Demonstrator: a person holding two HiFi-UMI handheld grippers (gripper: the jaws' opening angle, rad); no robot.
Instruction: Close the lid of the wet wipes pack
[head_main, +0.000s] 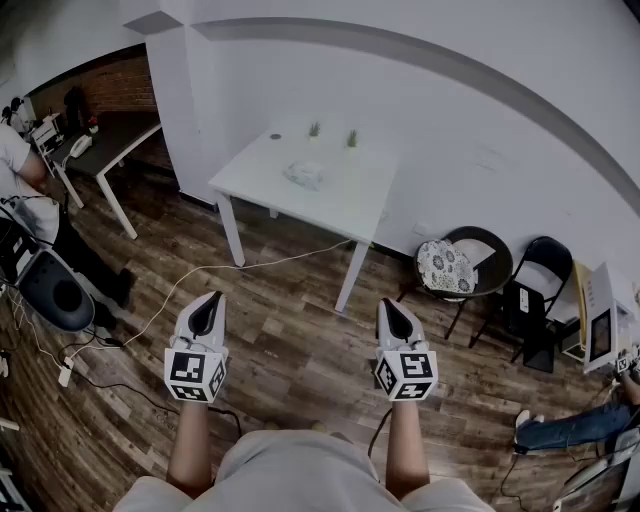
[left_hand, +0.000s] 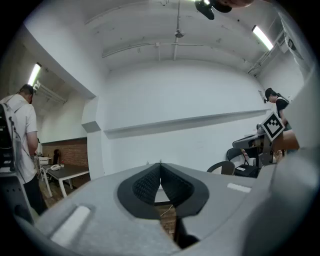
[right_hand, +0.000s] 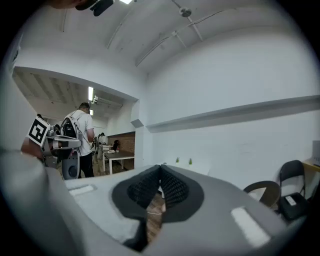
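Observation:
The wet wipes pack (head_main: 303, 175) lies on a white table (head_main: 340, 205) far ahead against the wall; its lid is too small to make out. My left gripper (head_main: 207, 303) and right gripper (head_main: 391, 310) are held over the wooden floor, well short of the table. Both are shut, jaw tips touching with nothing between them. In the left gripper view the left gripper (left_hand: 160, 166) points at the white wall. In the right gripper view the right gripper (right_hand: 160, 168) points at the wall, with the table (right_hand: 197, 165) just past it.
Two small green plants (head_main: 351, 138) stand at the table's back edge. A white cable (head_main: 205, 272) runs across the floor. Black chairs (head_main: 470, 262) stand at the right, a dark desk (head_main: 110, 135) at the left. A person (head_main: 30, 195) stands at the far left.

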